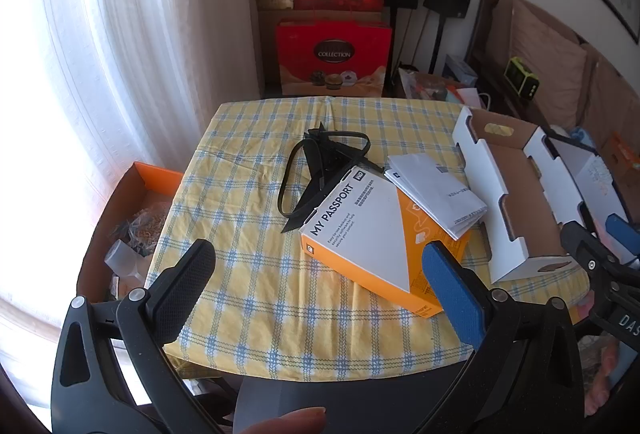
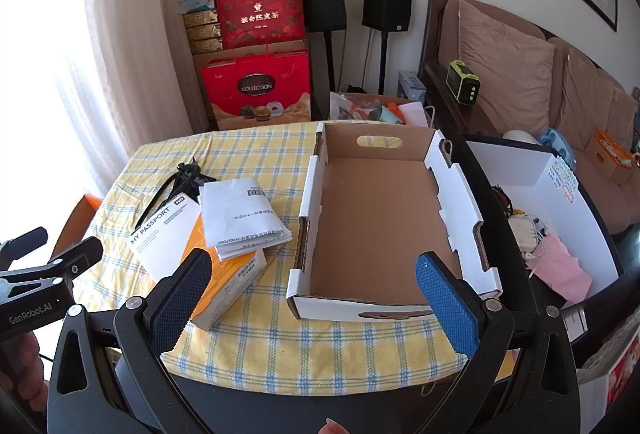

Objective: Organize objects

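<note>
The cardboard tray [image 2: 372,226] sits on the right side of my tabletop [image 2: 320,346], its brown floor bare, white walls up, a handle slot cut in the far wall. Just left of it lies the orange-and-white My Passport box [image 1: 376,234], flat on the checked cloth. A folded leaflet [image 2: 244,218] rests partly on the box's right end, near the tray's left wall. Behind the box is a black cable [image 1: 296,169] looped around a flat black piece whose kind I cannot tell.

My left fingers [image 1: 316,290] stand wide and hold nothing, above the near edge of the tabletop with the box just ahead of the blue pad. My right fingers [image 2: 316,298] are likewise wide and bare, hanging before the tray's near wall.

Off the tabletop's right edge stands a white bin [image 2: 568,234] with chargers, cords and a pink bag inside. To the left on the floor, an orange box [image 1: 132,218] holds wrapped oddments. Red gift bags [image 2: 260,89] and two black speakers [image 2: 360,3] line the far wall.
</note>
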A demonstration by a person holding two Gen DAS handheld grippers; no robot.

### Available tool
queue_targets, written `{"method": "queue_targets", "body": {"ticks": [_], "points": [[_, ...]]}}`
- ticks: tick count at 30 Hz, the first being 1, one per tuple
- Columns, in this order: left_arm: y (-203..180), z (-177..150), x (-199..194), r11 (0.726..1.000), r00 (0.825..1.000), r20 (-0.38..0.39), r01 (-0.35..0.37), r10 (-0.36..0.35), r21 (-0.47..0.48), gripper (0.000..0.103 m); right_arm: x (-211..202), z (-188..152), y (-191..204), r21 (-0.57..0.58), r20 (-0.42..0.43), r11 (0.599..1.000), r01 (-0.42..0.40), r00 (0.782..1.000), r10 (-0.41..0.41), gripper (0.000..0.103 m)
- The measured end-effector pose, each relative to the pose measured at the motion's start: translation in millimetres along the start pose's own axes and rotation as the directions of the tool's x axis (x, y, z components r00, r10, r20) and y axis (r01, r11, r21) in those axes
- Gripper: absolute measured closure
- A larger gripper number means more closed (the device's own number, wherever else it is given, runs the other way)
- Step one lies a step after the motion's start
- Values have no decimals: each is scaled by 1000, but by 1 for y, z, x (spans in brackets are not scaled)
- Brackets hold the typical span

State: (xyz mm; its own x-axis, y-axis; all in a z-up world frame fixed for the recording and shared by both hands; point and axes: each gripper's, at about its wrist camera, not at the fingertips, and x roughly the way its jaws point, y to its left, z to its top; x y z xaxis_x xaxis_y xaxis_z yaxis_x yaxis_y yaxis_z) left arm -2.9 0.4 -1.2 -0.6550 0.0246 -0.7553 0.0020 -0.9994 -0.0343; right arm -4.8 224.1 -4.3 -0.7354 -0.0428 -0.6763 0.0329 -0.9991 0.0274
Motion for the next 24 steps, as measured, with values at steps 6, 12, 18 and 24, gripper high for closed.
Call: {"method": "queue_targets", "body": {"ticks": [6,12,18,24], "points": [[-1,0,-1,1000,1000,1,-2,2,1,0,0,0,0,-1,-1,1000,0,1000,0,0],[-1,1,-1,1000,1000,3,-2,2,5,0,0,0,0,0,0,1000,0,1000,0,0],[-2,2,-2,1000,1000,4,-2,2,5,0,0,0,1,0,0,1000,0,1000,0,0],[-2,2,-2,1000,1000,4,-2,2,7,0,-1,0,1,-1,0,1000,1,1000,-1,0]]}}
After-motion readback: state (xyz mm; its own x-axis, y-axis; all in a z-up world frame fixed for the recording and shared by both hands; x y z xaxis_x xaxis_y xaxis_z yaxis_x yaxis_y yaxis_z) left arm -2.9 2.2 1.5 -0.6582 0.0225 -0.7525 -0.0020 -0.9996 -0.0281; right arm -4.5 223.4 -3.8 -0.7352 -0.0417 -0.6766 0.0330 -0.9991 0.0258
